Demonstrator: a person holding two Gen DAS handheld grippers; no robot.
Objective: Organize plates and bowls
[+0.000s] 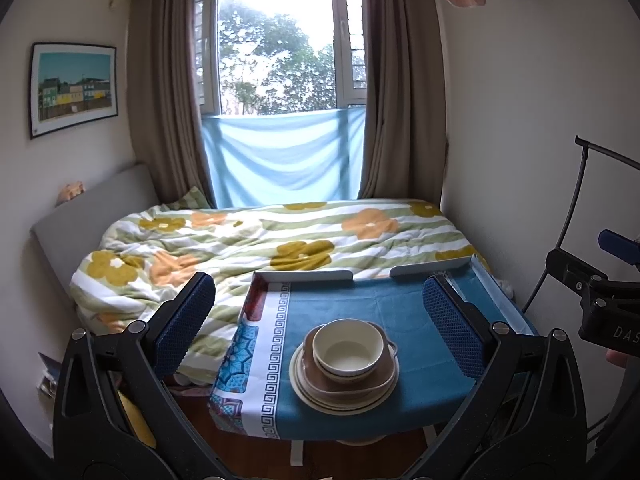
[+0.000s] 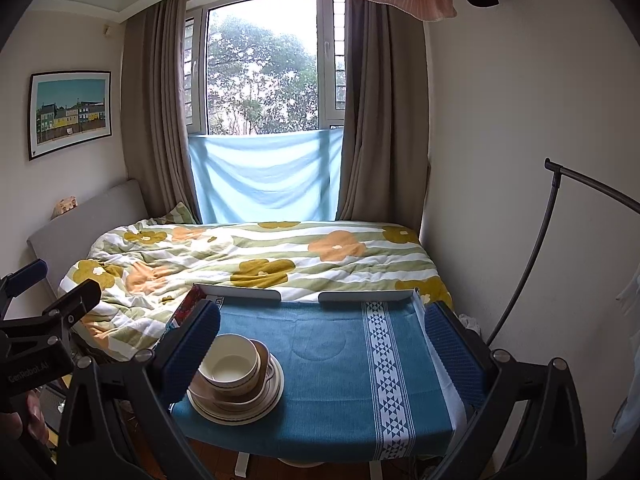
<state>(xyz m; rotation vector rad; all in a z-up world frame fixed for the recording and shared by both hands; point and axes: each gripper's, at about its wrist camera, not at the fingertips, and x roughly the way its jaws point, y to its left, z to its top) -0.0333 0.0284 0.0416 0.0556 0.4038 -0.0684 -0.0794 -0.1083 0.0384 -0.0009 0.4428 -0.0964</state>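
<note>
A cream bowl (image 1: 347,350) sits in a brown dish (image 1: 372,380) on a stack of cream plates (image 1: 320,398), near the front of a small table with a blue cloth (image 1: 360,300). The same bowl (image 2: 232,364), brown dish (image 2: 262,360) and plates (image 2: 256,410) show at the table's front left in the right wrist view. My left gripper (image 1: 320,320) is open and empty, held back above the stack. My right gripper (image 2: 324,340) is open and empty, to the right of the stack, over the cloth (image 2: 328,360).
A bed with a flowered duvet (image 1: 260,240) lies behind and left of the table. White rails (image 1: 304,276) edge the table's far side. A black stand pole (image 2: 536,248) rises at the right by the wall. Window and curtains are behind.
</note>
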